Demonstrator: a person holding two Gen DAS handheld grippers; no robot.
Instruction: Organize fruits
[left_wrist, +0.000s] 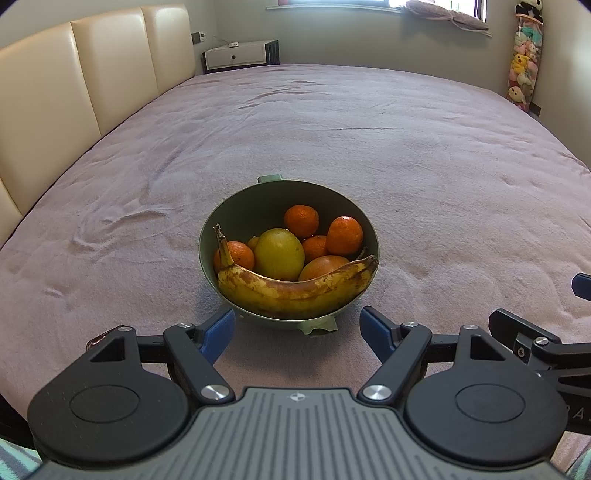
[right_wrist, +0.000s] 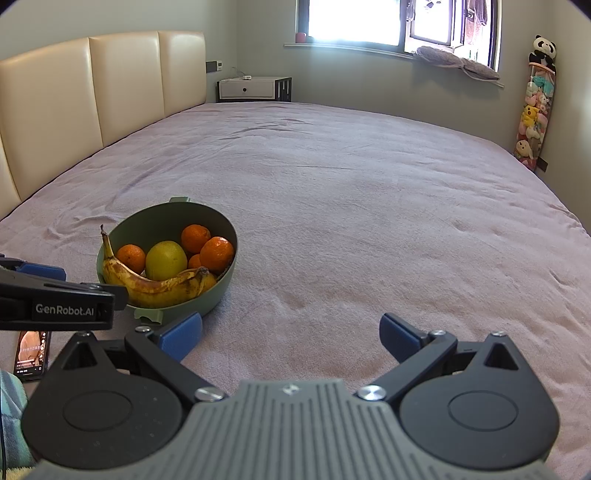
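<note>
A green bowl (left_wrist: 258, 201) stands on the pink bed cover, holding a spotted banana (left_wrist: 295, 290), a yellow lemon (left_wrist: 279, 253), several oranges (left_wrist: 301, 219) and a mango (left_wrist: 321, 266). My left gripper (left_wrist: 297, 328) is open and empty, just in front of the bowl. My right gripper (right_wrist: 290, 332) is open and empty, to the right of the bowl (right_wrist: 218, 291) and over bare bed cover. The banana (right_wrist: 155, 286) and lemon (right_wrist: 166, 260) also show in the right wrist view. The left gripper's body (right_wrist: 55, 306) shows at the left edge there.
A cream padded headboard (left_wrist: 92, 85) runs along the left. A white nightstand (left_wrist: 240, 55) stands at the far corner. A hanging column of plush toys (left_wrist: 524, 70) is on the right wall. A phone (right_wrist: 31, 354) lies on the bed at near left.
</note>
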